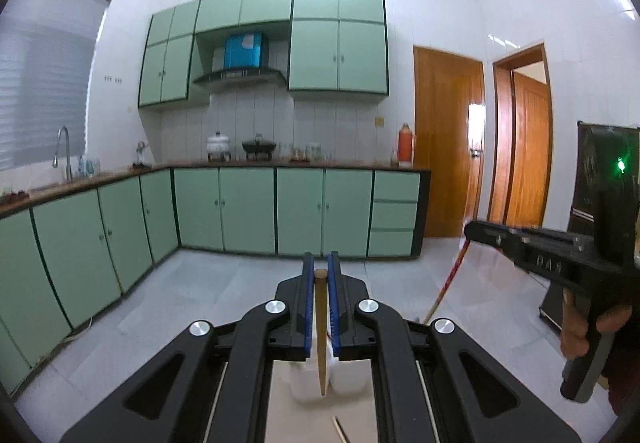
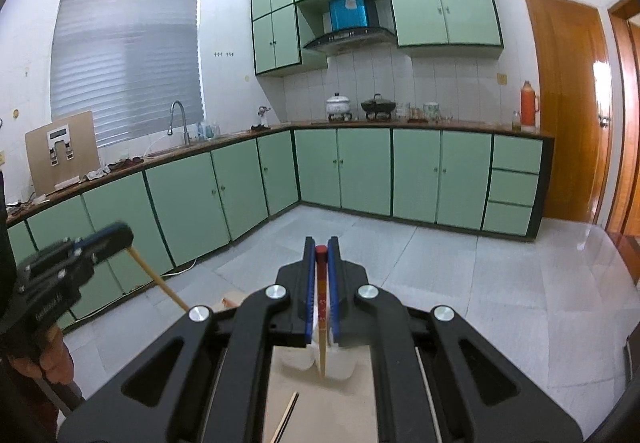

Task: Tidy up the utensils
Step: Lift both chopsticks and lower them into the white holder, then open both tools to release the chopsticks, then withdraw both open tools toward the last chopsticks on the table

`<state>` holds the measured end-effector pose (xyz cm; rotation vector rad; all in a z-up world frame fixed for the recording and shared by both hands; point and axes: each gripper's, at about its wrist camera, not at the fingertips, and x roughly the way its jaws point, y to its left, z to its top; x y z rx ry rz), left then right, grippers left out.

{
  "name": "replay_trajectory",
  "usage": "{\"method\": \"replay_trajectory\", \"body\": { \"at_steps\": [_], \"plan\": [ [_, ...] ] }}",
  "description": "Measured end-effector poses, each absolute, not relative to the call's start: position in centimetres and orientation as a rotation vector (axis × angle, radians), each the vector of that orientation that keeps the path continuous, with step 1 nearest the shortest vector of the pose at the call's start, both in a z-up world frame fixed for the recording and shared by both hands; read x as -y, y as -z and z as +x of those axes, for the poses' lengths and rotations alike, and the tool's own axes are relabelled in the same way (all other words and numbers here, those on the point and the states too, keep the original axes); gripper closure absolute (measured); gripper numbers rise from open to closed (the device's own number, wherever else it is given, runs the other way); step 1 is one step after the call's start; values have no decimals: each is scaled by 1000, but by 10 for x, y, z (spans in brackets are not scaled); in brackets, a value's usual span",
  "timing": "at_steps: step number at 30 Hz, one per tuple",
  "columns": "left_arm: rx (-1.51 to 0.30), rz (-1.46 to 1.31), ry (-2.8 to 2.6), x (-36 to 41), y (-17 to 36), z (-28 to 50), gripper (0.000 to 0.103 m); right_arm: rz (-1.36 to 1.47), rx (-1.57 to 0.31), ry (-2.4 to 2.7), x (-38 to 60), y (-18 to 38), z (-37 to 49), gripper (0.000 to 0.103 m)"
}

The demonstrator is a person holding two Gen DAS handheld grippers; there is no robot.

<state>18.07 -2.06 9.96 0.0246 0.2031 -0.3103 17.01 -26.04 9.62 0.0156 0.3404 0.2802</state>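
My left gripper (image 1: 320, 267) is shut on a plain wooden chopstick (image 1: 321, 331), which hangs upright with its tip in a white plastic holder (image 1: 306, 379) on the table. My right gripper (image 2: 321, 247) is shut on a red-topped chopstick (image 2: 322, 307), which hangs upright over a white holder (image 2: 340, 365). In the left wrist view the right gripper (image 1: 480, 229) shows at the right with its red chopstick (image 1: 448, 279). In the right wrist view the left gripper (image 2: 120, 237) shows at the left with its wooden chopstick (image 2: 158, 279).
More chopsticks lie on the light table (image 1: 352, 415) near its front edge, shown in the left wrist view (image 1: 340, 429) and the right wrist view (image 2: 286, 419). Green kitchen cabinets (image 1: 248, 209) and a grey tiled floor lie beyond. Wooden doors (image 1: 448, 139) stand at the right.
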Motion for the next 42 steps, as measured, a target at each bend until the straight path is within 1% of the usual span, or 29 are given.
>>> {"method": "replay_trajectory", "body": {
  "at_steps": [6,11,20,25,26,27,28,29,30,31,34,35,36,37,39,40,41,42],
  "plan": [
    [-166,25,284,29,-110,222,96,-6,-331,-260,263,-103,200,98],
    [-175,-4,275,32,-100,256,96,-7,-331,-256,260,-94,227,98],
    [-219,-17,258,45,-57,304,97,-22,-410,-241,250,-46,278,98],
    [-324,-24,259,46,-27,326,96,-22,-485,-255,243,-15,294,97],
    [-341,-24,256,45,-23,328,96,-23,-495,-251,243,-9,294,95],
    [-348,-25,253,43,-21,328,93,-22,-507,-249,243,-4,294,94],
    [-353,-25,252,42,-20,327,88,-18,-513,-248,243,-3,294,94],
    [-353,-26,252,40,-21,325,86,-12,-513,-246,243,-2,293,90],
    [-348,-26,250,38,-22,321,80,-6,-510,-242,245,-2,290,84],
    [-341,-23,247,38,-25,318,75,-3,-504,-238,246,-3,288,82],
    [-315,-17,242,34,-38,306,69,10,-475,-230,251,-12,275,75],
    [-305,-19,244,32,-43,300,67,10,-458,-225,253,-16,267,69],
    [-292,-19,241,31,-48,291,61,8,-445,-218,256,-19,262,62],
    [-284,-14,235,30,-51,284,55,4,-424,-202,258,-23,252,58],
    [-261,-1,239,29,-57,264,53,7,-387,-187,264,-28,228,49],
    [-255,5,244,28,-58,255,49,12,-378,-182,267,-29,220,46],
    [-251,12,245,28,-58,245,47,21,-367,-172,270,-29,207,37],
    [-247,13,246,27,-56,232,42,30,-355,-159,273,-27,194,28]
  ]
}}
